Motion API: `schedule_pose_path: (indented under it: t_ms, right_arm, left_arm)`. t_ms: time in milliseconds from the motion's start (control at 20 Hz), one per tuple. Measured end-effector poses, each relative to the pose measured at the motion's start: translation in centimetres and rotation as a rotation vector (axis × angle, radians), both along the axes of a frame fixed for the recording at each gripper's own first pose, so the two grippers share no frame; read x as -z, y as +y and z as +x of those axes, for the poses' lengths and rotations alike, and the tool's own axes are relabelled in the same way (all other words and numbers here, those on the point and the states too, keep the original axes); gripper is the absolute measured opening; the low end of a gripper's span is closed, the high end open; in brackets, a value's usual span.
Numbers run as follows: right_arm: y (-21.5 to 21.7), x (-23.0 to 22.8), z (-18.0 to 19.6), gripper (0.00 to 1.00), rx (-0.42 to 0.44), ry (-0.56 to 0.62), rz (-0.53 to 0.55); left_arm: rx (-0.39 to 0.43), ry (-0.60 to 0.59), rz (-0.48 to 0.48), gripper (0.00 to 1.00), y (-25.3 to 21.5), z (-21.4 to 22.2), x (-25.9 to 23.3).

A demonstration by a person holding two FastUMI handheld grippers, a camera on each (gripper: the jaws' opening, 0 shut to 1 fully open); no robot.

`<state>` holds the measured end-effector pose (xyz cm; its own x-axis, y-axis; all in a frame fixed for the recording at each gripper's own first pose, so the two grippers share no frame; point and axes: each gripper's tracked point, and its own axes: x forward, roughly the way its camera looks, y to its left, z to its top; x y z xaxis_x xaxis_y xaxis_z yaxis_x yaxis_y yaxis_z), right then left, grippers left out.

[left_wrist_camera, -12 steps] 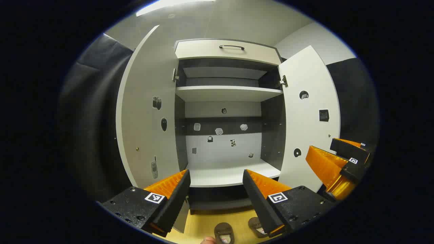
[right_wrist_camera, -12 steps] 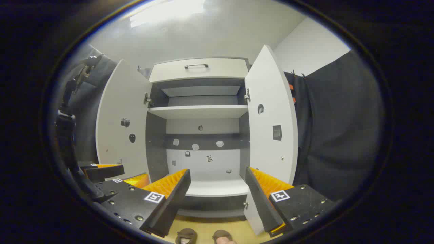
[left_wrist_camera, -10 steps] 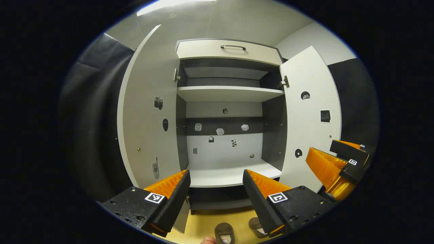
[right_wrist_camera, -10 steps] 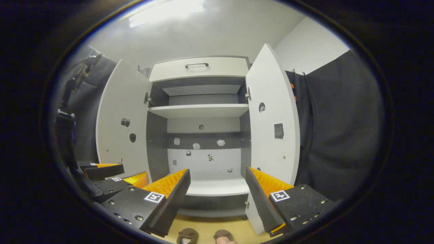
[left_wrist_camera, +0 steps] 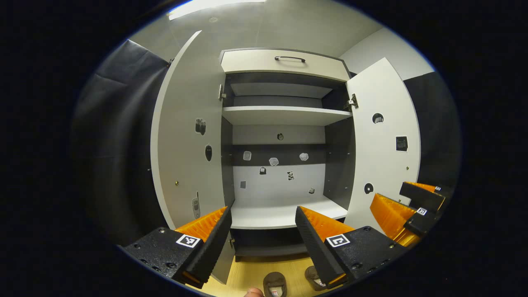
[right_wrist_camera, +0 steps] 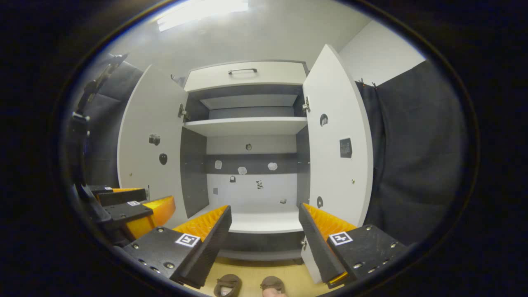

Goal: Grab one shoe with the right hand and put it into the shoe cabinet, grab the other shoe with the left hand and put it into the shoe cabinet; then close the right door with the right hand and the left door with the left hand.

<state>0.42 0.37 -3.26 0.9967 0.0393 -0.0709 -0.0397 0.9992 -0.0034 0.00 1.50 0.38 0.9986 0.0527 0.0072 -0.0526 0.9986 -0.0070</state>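
Before the open shoe cabinet (left_wrist_camera: 284, 115), both tools, left (left_wrist_camera: 262, 235) and right (right_wrist_camera: 264, 235), gape empty above two shoes (right_wrist_camera: 227, 285).

Lit from above: ceiling light (left_wrist_camera: 214, 4) glares at the top of both views, blown out in the right gripper view. Cabinet (right_wrist_camera: 247, 165) ahead of the grippers evenly bright and sharp, its recesses shadowed. Strong fisheye bending at the edges; doors (left_wrist_camera: 185, 136) curve.

Cabinet (right_wrist_camera: 247, 123): both doors swung wide, shelves bare.
Right gripper (right_wrist_camera: 264, 227): jaws apart, nothing between them.
Shoes: 2, one (right_wrist_camera: 227, 284) beside the other (right_wrist_camera: 272, 284), on the floor (right_wrist_camera: 251, 274) at the cabinet's front edge.
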Motion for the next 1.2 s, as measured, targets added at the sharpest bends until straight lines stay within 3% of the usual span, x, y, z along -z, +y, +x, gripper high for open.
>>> schedule_pose_path:
  t_ms: [300, 650, 800, 900, 1050, 1100, 1200]
  right_arm:
    - [0.6, 9.2, -0.4, 0.98, -0.040, 0.145, -0.021]
    - [1.0, 25.6, -2.5, 0.98, -0.074, 0.436, 0.006]
    - [0.8, 32.2, -3.5, 0.94, -0.072, 0.555, -0.001]
    - [0.4, 36.1, -4.4, 0.85, -0.068, 0.640, -0.002]
    - [-0.1, 41.2, -5.9, 0.85, -0.062, 0.749, -0.018]
    - [-0.3, 43.0, -5.9, 0.73, -0.060, 0.780, -0.024]
    - [-0.6, 46.0, -6.0, 0.73, -0.057, 0.840, -0.037]
  left_arm:
    - [-0.036, -0.002, -0.006, 0.95, 1.2, -0.5, 0.0]
    - [-0.069, -0.005, -0.008, 0.95, 2.9, -1.2, 0.0]
    - [-0.084, -0.008, -0.003, 0.95, 3.7, -1.5, 0.0]
    - [-0.093, -0.009, 0.006, 0.95, 4.1, -1.5, -0.1]
    - [-0.104, -0.004, 0.011, 0.95, 4.7, -1.6, 0.1]
    - [-0.108, -0.001, 0.012, 0.95, 5.0, -1.6, 0.2]
    - [-0.119, 0.004, 0.015, 0.95, 5.5, -1.4, 0.5]
